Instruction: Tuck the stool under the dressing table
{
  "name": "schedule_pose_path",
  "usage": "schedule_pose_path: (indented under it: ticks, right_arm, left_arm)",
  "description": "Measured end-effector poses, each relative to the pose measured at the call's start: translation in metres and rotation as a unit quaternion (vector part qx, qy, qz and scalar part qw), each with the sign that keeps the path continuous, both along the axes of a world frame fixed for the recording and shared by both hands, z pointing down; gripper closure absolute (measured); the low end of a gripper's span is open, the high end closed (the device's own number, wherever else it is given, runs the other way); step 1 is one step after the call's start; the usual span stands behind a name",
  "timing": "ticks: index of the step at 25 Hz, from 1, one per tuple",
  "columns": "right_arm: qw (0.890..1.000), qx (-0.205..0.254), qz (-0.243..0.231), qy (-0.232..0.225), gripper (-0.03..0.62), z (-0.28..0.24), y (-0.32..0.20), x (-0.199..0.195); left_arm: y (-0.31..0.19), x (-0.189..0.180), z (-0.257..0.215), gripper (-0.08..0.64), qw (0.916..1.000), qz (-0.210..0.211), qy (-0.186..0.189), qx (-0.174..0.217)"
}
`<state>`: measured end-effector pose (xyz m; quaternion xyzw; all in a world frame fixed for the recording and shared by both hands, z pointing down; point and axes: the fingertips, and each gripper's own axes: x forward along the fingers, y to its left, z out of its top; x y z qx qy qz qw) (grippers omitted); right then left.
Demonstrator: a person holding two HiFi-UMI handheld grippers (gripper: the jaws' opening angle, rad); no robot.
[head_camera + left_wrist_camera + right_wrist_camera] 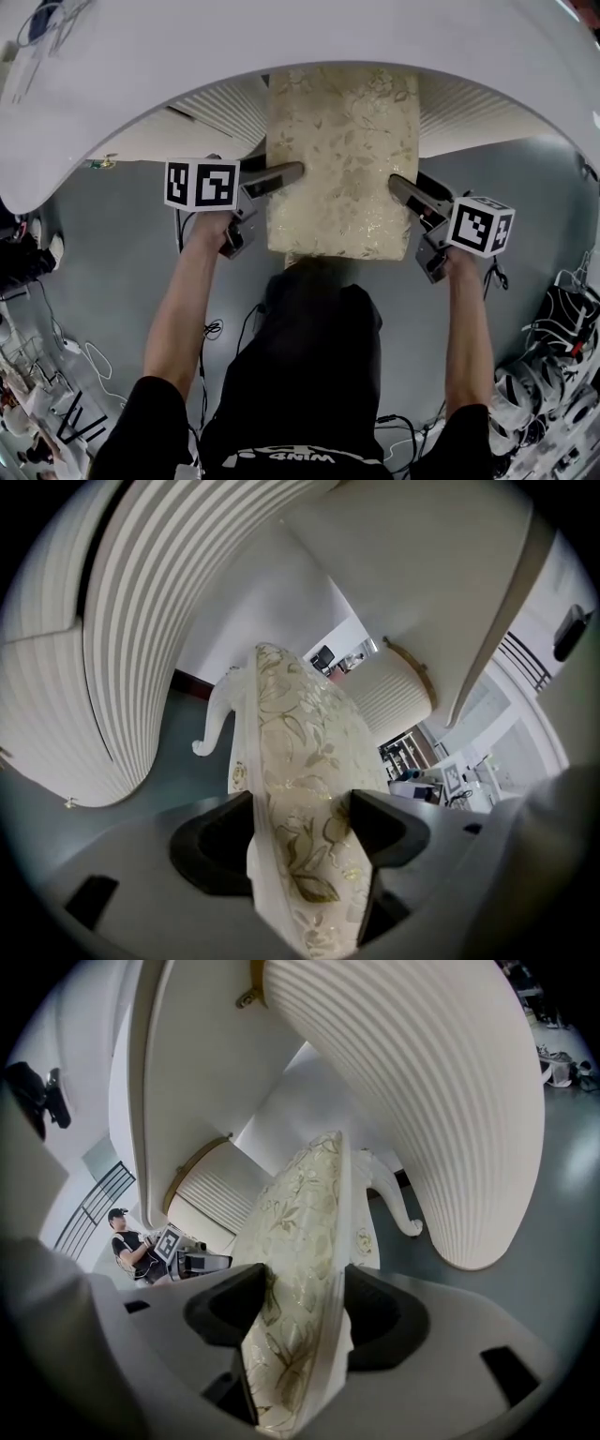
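The stool (342, 155) has a cream seat with a gold leaf pattern and white curved legs (217, 722). In the head view its far end reaches under the white curved top of the dressing table (281, 37). My left gripper (292, 175) is shut on the seat's left edge, and the cushion (300, 827) fills the space between its jaws. My right gripper (401, 187) is shut on the seat's right edge, with the cushion (300, 1326) pressed between its jaws. A white leg (394, 1199) shows past the seat in the right gripper view.
Ribbed white table supports stand on both sides of the stool (202, 112) (469, 108). The floor (122, 272) is grey. Cables and gear lie at the left (28, 253) and right (553, 375) edges. A person (131, 1241) stands far off.
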<state>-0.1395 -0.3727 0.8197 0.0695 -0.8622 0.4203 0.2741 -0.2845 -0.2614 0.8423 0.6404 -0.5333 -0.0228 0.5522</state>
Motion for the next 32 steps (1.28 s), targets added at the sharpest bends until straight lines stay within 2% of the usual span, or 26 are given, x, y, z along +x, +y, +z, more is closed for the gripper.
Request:
schedule_pose_path:
  ticks: [7, 11, 27, 32]
  right_arm:
    - [1.000, 0.002, -0.016, -0.027, 0.311, 0.019, -0.033, -0.039]
    - [1.000, 0.004, -0.011, -0.029, 0.313, 0.020, -0.033, -0.038]
    - [0.996, 0.042, 0.017, -0.071, 0.311, 0.019, -0.036, -0.035]
    - [0.995, 0.017, 0.052, -0.078, 0.311, 0.024, -0.036, -0.031]
  left_arm:
    - [-0.035, -0.033, 0.019, 0.230, 0.9998, -0.012, -0.012, 0.007]
    - [-0.036, -0.033, 0.021, 0.230, 0.9998, -0.011, -0.013, 0.009]
    - [-0.033, -0.034, 0.017, 0.230, 0.9961, -0.043, -0.041, 0.065]
    - [-0.032, -0.034, 0.016, 0.230, 0.9946, -0.063, -0.052, 0.064]
